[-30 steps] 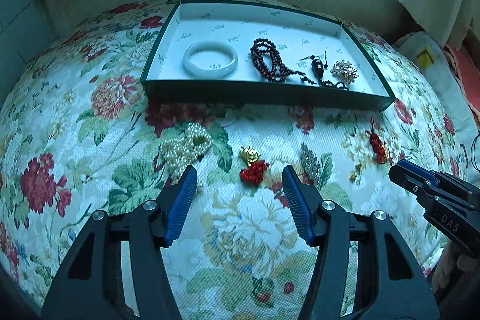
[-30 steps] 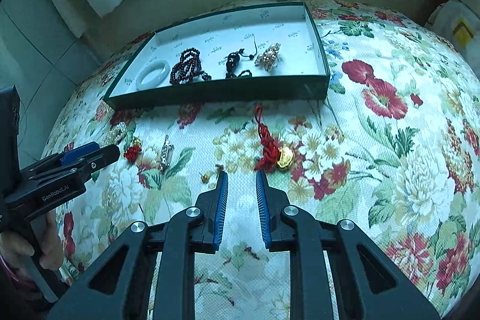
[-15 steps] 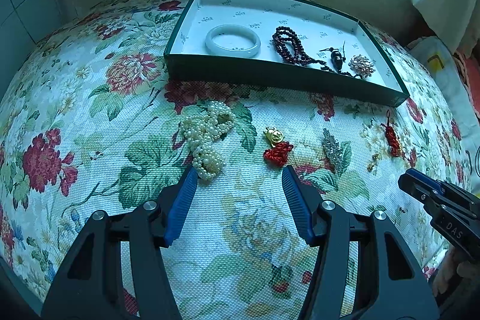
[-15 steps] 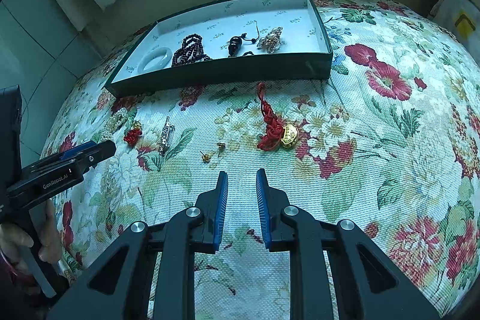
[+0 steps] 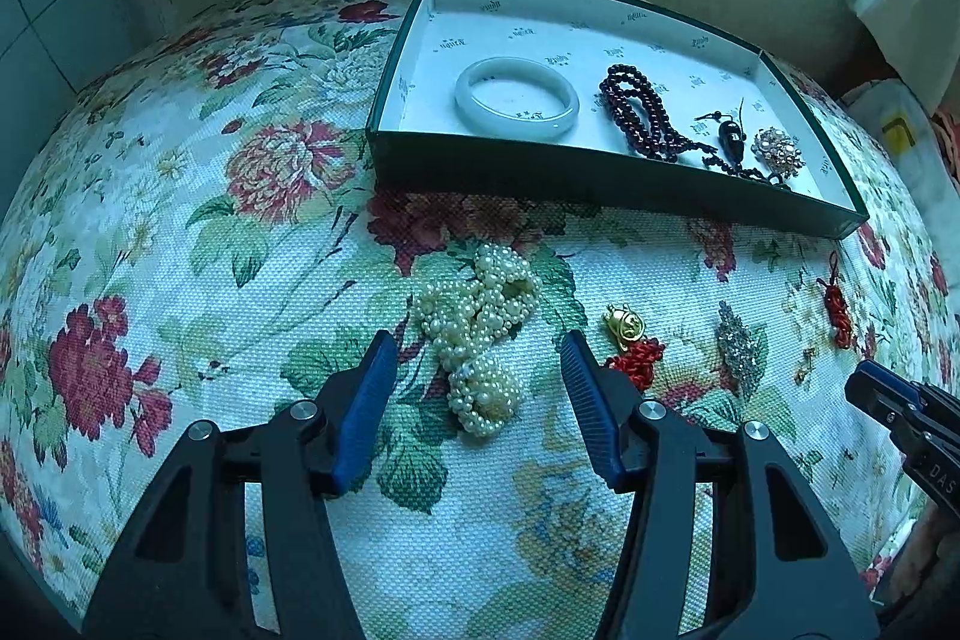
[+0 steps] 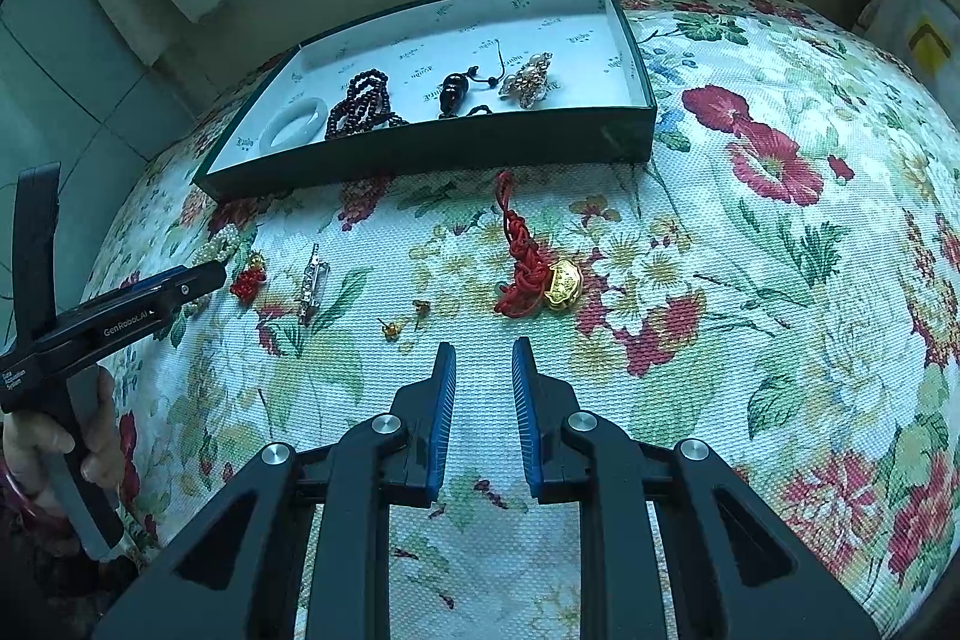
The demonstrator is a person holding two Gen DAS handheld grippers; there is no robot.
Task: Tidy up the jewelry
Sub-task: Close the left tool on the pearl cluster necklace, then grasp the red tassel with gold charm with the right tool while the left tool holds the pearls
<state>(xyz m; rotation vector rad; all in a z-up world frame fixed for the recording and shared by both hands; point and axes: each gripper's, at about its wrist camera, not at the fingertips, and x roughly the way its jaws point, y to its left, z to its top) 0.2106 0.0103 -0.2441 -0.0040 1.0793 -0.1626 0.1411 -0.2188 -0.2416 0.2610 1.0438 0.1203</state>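
Pearls [image 5: 480,340] lay heaped on the floral cloth [image 5: 180,220], on the near side of the box [image 5: 600,178] and just short of its front wall, and the step in hand looked like picking them up. At the left, the left gripper [image 5: 477,358] hung over the heap with its jaws apart, one pad on each side of the near end of the pearls; the jaws had just been closing a little, yet neither pad pressed on the beads. The next move probably called for sinking lower and closing across the bunched strands, low enough to gather them rather than snag one loop. Just right of the pearls lay a gold charm [image 5: 624,322] with its red knot, then a silver brooch [image 5: 735,340], so a wide sweep rightward risked dragging them. Inside the box, a bangle [image 5: 516,97] sat at the left and dark beads [image 5: 642,112] to its right, leaving bare floor at the far side. Farther right, the right gripper [image 6: 483,358] waited over bare cloth, jaws narrowly apart and empty, near a red tassel [image 6: 522,250].
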